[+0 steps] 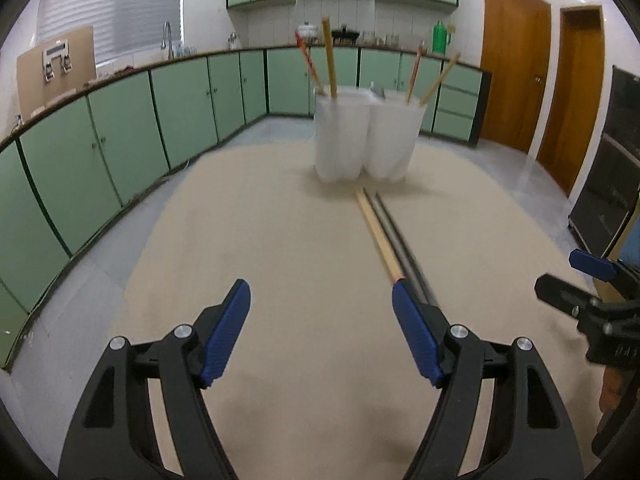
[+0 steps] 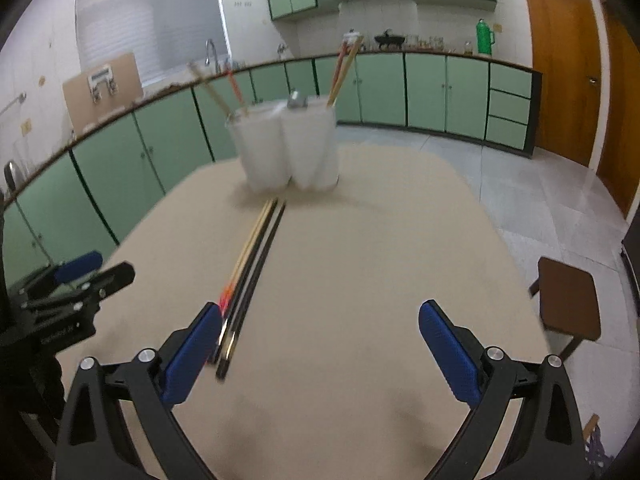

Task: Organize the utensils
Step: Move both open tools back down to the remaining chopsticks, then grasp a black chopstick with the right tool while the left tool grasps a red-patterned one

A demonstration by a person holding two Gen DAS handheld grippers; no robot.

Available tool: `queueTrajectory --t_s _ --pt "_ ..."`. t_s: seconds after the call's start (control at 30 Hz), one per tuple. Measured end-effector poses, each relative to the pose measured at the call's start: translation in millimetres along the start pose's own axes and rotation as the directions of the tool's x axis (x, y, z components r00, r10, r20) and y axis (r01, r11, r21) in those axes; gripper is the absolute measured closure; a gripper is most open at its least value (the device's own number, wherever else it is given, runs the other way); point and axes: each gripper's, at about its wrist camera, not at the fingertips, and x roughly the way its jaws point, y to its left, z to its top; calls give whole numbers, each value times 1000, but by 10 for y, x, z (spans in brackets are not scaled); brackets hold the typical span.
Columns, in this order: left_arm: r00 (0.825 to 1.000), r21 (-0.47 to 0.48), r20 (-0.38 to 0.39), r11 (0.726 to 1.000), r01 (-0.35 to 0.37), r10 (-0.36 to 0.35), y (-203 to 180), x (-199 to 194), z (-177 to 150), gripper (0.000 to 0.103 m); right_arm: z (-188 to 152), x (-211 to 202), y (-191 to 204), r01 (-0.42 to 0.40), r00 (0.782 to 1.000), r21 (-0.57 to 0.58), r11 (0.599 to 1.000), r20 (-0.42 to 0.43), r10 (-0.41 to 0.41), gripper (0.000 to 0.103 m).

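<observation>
Now I have both claws spread and empty, the loose chopsticks (image 2: 250, 276) lying on the table (image 2: 360, 280) between them, long axis running far toward the white holder (image 2: 286, 148); the right gripper (image 2: 320, 344) sits nearest, left gripper (image 1: 320, 332) just beside.

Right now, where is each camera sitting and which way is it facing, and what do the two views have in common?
Left wrist: sits on the left gripper, looking forward and down over the table at the white holder; its own open jaws show, with the right gripper at the right edge.
Right wrist: sits on the right gripper, facing the same holder; its own open jaws show, with the left gripper at the left edge.
Shared: table, holder, loose chopsticks, green cabinets.
</observation>
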Motion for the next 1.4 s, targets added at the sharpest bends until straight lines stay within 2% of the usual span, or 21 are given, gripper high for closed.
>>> queueTrajectory --t_s 0.17,0.23,0.27,0.3,0.43,0.5,0.67,0.83,0.9,0.97,1.1,1.4 --pt "999 4 -49 1000 -3 3 7 57 -189 32 -225 123 194 -7 999 -39 999 -53 4 13" --pt "998 1 -63 1000 -8 8 47 68 -251 32 -287 179 269 -17 997 -48 999 -79 13 22" --pt "998 1 -66 1000 -13 13 49 70 -268 32 -308 206 314 -29 995 -55 998 -94 24 33" --pt "997 2 -69 1000 -18 18 50 75 -287 32 -346 240 363 -45 993 -65 997 -113 37 39" --pt "996 1 -75 999 -37 37 105 61 -314 32 -388 292 504 -75 988 -79 994 -139 64 48" --pt "996 -6 -77 999 -42 41 139 52 -326 32 -386 328 563 -72 987 -92 993 -150 58 57" --pt "996 -18 -79 999 -37 36 160 45 -329 32 -365 393 601 -61 985 -86 994 -164 47 62" --pt "996 -15 -81 1000 -24 22 81 62 -328 32 -367 426 637 -46 986 -94 995 -167 30 74" --pt "996 -10 -85 1000 -16 15 32 73 -333 32 -361 433 626 -54 985 -88 995 -168 39 90" --pt "996 -8 -90 1000 -9 9 -3 81 -348 32 -354 437 597 -69 984 -74 995 -170 55 96" --pt "995 -4 -103 1000 8 -9 -90 104 -375 32 -357 409 536 -85 983 -44 995 -167 77 96" --pt "987 -16 -140 997 73 -75 -368 238 -400 32 -361 245 269 -21 992 -44 999 -125 16 97"
